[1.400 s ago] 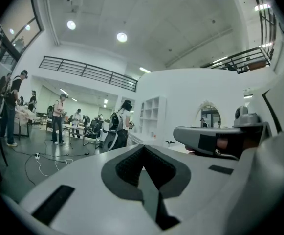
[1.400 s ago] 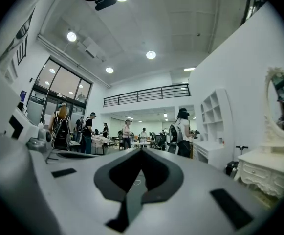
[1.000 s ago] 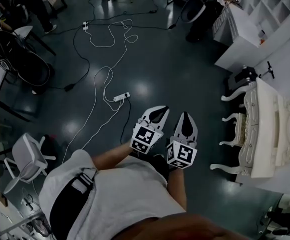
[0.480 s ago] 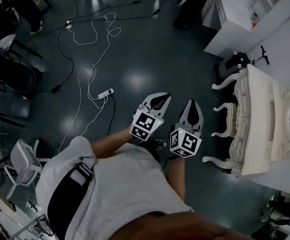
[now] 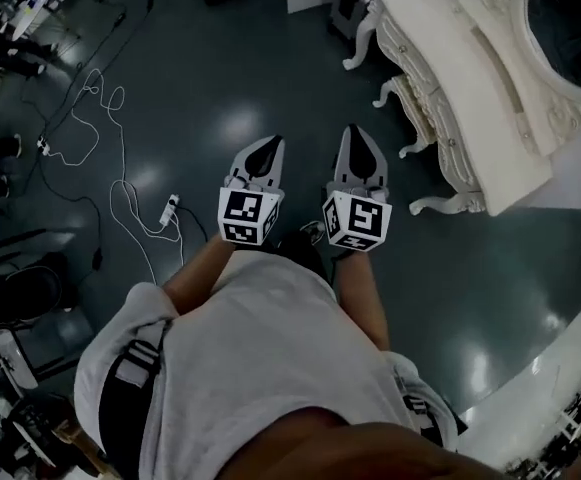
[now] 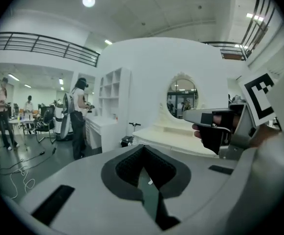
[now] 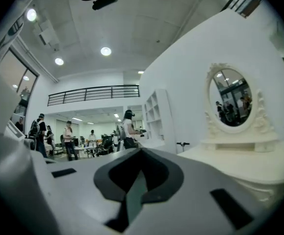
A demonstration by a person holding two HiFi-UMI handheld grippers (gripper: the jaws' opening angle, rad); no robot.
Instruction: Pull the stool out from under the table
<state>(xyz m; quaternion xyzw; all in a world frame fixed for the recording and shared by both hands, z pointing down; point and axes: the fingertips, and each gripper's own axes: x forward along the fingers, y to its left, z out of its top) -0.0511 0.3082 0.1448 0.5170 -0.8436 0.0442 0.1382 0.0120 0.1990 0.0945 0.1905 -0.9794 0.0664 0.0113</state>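
Note:
A white carved dressing table (image 5: 470, 78) with an oval mirror (image 5: 570, 18) stands at the upper right of the head view. The stool's carved side (image 5: 417, 103) and curled legs show tucked under the table's near edge; its seat is hidden. My left gripper (image 5: 266, 148) and right gripper (image 5: 357, 138) hang side by side above the dark floor, left of the table, both shut and empty. The left gripper view has shut jaws (image 6: 144, 155) with the table (image 6: 166, 137) and the right gripper (image 6: 220, 126) beyond. In the right gripper view the shut jaws (image 7: 141, 156) point past the table (image 7: 244, 155).
White cables and a power strip (image 5: 167, 211) lie on the floor to the left. A dark chair (image 5: 10, 298) sits at the left edge. A white shelf unit (image 6: 113, 102) and several people stand farther back. A pale platform edge (image 5: 560, 368) runs along the lower right.
The head view has swung toward the dressing table, which moved from the right edge to the upper right and looms larger. Both grippers stayed shut, side by side.

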